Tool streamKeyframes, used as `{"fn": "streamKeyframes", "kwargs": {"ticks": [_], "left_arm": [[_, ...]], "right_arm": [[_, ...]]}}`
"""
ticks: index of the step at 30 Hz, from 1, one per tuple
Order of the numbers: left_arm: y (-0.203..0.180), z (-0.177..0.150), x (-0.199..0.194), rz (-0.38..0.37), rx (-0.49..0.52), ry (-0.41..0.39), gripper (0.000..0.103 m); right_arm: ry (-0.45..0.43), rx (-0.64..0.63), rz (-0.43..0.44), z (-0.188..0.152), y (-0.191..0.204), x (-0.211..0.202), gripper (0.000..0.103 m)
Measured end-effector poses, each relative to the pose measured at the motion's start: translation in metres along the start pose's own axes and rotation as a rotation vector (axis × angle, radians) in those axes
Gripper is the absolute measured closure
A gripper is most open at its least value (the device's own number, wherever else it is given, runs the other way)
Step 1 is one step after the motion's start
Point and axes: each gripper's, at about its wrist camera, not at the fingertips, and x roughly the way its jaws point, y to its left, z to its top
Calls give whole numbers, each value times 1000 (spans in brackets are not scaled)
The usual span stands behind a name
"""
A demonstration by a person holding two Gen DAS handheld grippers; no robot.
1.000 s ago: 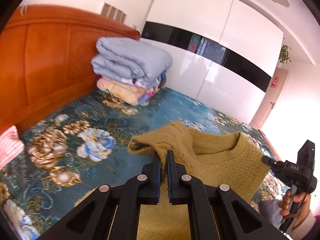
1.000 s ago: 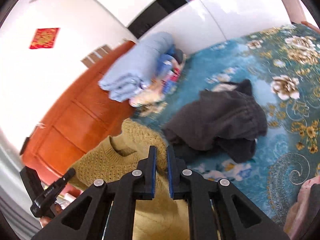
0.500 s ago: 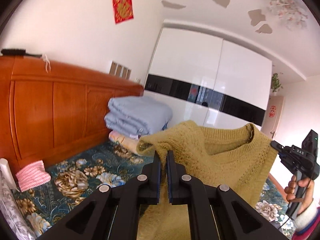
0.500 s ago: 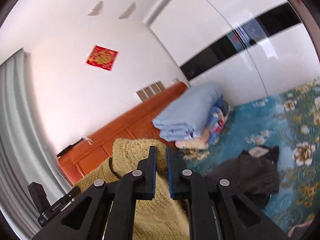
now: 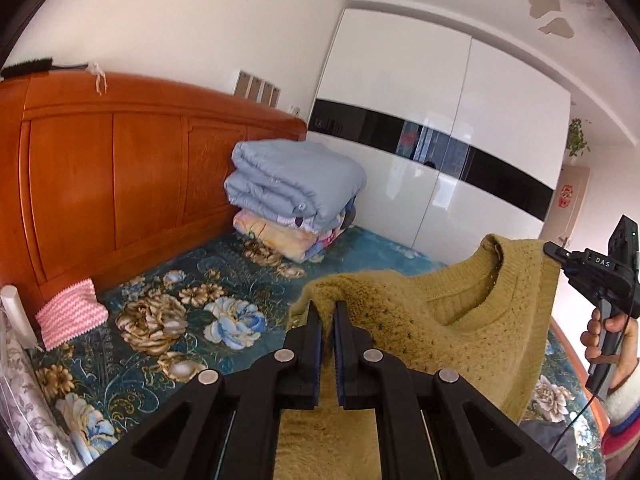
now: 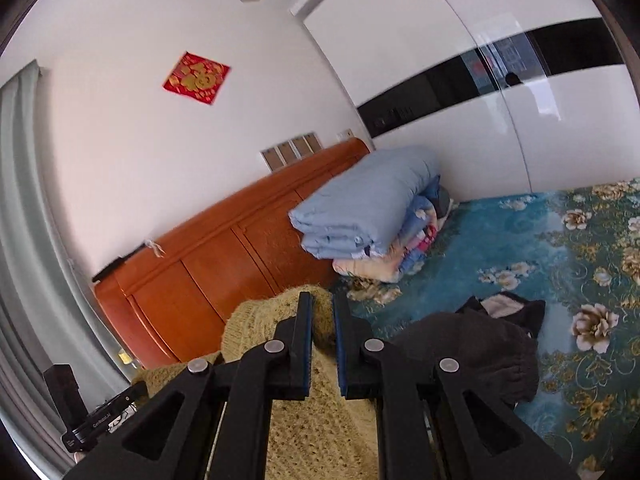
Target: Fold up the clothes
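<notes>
Left wrist view: the left gripper (image 5: pixel 327 312) has its jaws clamped on one shoulder of the sweater (image 5: pixel 452 320), the right gripper (image 5: pixel 554 250) at 3 o'clock pinching the other, above the bed (image 5: pixel 160 320). Loose knit may slip free, I judge, or drop onto the dark clothes (image 6: pixel 472 344) at 4 o'clock.

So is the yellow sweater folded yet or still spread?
Spread: the yellow sweater hangs open between the left gripper and right gripper, each clamping a shoulder.

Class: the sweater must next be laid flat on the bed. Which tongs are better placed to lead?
Neither clearly: left tongs and right tongs each pinch a shoulder of the sweater, so both probably lower together.
</notes>
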Motion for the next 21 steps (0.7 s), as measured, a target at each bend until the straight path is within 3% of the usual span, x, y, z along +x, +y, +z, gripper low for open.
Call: {"fn": "streamKeyframes", "kwargs": {"ticks": [6,11,15,21], "left_arm": [[46,-42,102,52,-95,98,97],[69,-101,173,129,-95,274,97],[83,-155,202,163,-117,410,96],[107,-188,204,130,-320,507,94]], "right_arm": [[95,76,-63,-43,-44,88,93],[227,58,-131,-98,-76,135,93],[322,105,-160,-158,-105,144,93],[458,155,-209,-242,-136,130,93]]}}
